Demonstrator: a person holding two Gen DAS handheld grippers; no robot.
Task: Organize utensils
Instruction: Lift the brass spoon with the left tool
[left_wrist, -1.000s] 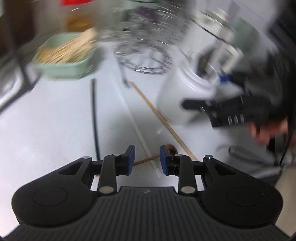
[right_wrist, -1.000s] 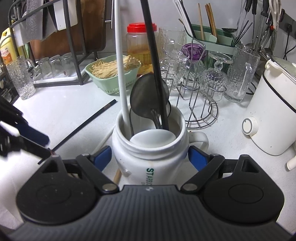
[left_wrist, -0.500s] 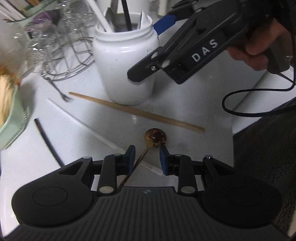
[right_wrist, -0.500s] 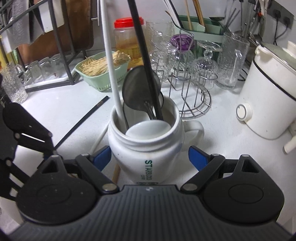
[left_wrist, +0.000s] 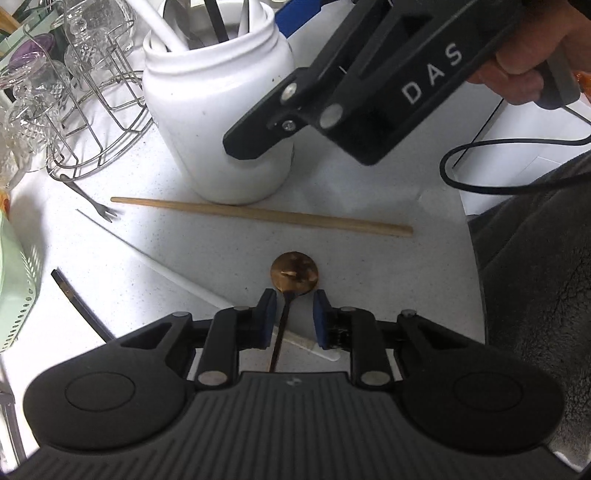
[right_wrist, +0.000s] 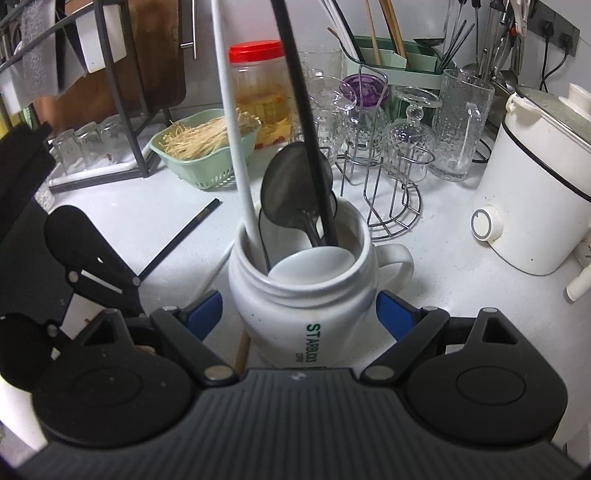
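A small bronze spoon (left_wrist: 294, 277) lies on the white counter, its thin handle running between the blue pads of my left gripper (left_wrist: 294, 314), which is open around it. A wooden chopstick (left_wrist: 258, 215), a white chopstick (left_wrist: 177, 280), a black chopstick (left_wrist: 79, 306) and a small fork (left_wrist: 92, 201) lie nearby. My right gripper (right_wrist: 299, 314) is open wide on both sides of a white Starbucks mug (right_wrist: 299, 295), also in the left wrist view (left_wrist: 218, 110), which holds a spoon, a ladle and chopsticks. I cannot tell whether its pads touch the mug.
A wire glass rack (right_wrist: 384, 177) with glasses, a green basket (right_wrist: 207, 147), a red-lidded jar (right_wrist: 258, 81), a green utensil holder (right_wrist: 399, 66) and a dish rack (right_wrist: 110, 92) stand behind. A white cooker (right_wrist: 532, 192) is at the right. The counter edge (left_wrist: 469, 240) is right of the spoon.
My left gripper swung right and moved in over the bronze spoon, so its handle now lies between the pads. The right gripper stayed around the mug.
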